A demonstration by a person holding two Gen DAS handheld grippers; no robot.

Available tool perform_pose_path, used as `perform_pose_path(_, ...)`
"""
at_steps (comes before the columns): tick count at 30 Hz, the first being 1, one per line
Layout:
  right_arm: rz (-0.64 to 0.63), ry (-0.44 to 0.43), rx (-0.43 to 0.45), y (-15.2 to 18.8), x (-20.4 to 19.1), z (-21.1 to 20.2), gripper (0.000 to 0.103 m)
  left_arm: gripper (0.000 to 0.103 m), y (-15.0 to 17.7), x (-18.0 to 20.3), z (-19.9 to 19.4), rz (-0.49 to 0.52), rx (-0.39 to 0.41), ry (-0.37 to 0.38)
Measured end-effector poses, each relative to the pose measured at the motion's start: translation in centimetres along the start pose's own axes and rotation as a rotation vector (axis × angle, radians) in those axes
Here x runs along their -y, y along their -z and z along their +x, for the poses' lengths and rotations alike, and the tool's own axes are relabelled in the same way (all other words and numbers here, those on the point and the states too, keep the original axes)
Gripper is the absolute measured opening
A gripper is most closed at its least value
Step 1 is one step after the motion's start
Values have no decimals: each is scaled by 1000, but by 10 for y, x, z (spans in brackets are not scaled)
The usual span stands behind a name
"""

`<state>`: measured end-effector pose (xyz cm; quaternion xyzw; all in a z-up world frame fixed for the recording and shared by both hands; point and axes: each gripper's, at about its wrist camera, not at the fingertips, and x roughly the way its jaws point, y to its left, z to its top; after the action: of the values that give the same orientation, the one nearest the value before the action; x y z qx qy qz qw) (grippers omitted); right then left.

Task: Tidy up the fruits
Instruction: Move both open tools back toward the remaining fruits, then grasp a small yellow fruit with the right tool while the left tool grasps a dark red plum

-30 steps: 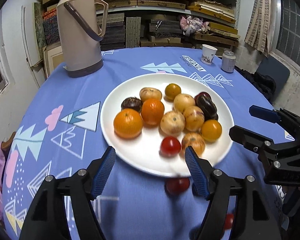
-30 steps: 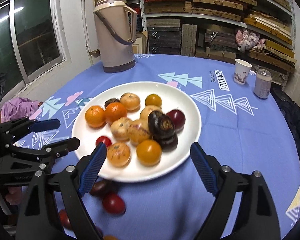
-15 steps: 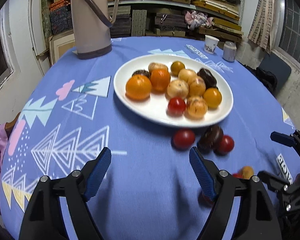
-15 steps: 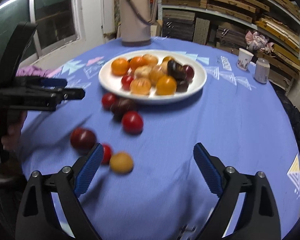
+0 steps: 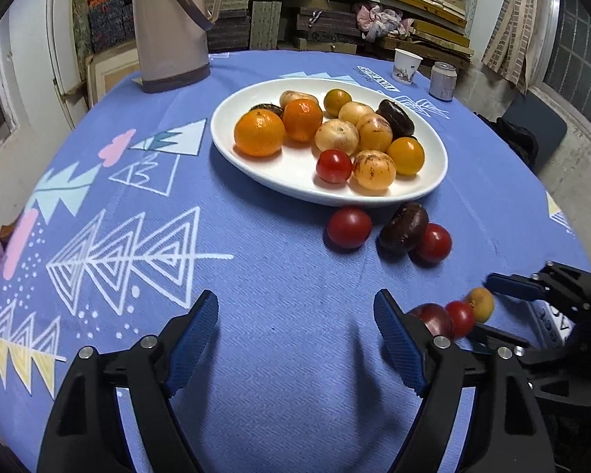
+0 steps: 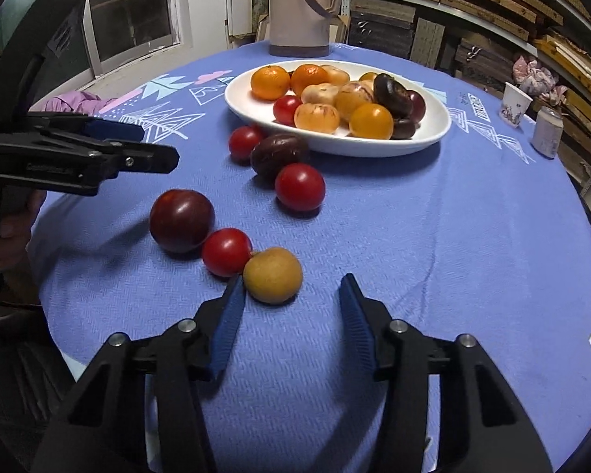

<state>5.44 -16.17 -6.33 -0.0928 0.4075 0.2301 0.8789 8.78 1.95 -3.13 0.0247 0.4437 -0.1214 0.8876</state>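
A white plate (image 5: 232, 146) (image 6: 433, 134) holds several oranges, yellow and dark fruits. Loose on the blue cloth lie red tomatoes (image 6: 299, 187) (image 6: 226, 251), a dark passion fruit (image 6: 279, 153), a dark plum (image 6: 182, 220) and a small brown-yellow fruit (image 6: 272, 280) (image 5: 480, 302). My right gripper (image 6: 291, 299) is open and empty, its fingertips just short of the brown-yellow fruit. My left gripper (image 5: 295, 325) is open and empty over bare cloth, left of the plum (image 5: 433, 317).
A beige thermos (image 5: 169, 23) stands at the table's back. A paper cup (image 5: 406, 65) and a can (image 5: 443, 81) stand at the far right. Shelves of stacked boards lie behind. Pink cloth (image 6: 71, 100) lies at the left edge.
Both grippers have pulled back from the plate toward the table's near side. The right gripper has come down close to the brown-yellow fruit and its jaws have narrowed somewhat.
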Motion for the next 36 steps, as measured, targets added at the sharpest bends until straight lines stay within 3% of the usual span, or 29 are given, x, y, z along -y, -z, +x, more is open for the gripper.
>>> perform_pose_path(2, 5, -6, 2, -3, 2, 3, 48, 82, -1, 0, -2, 2, 2, 10)
perform_pose_path(6, -2, -19, 3, -8, -2, 6, 28, 82, -1, 4, -4, 16, 6, 13)
perform_pose_path(21, 60, 1, 18, -2, 15, -8, 28, 82, 7, 34, -8, 145, 25, 30)
perform_pose_path(29, 71, -6, 17, 2, 15, -9, 28, 83, 13, 36, -16, 161, 42, 31)
perform_pose_path(32, 71, -8, 15, 3, 14, -8, 28, 94, 14, 39, -22, 174, 66, 37)
perform_pose_path(36, 75, -11, 7, 5, 14, -6, 28, 96, 18, 51, -27, 227, 93, 77)
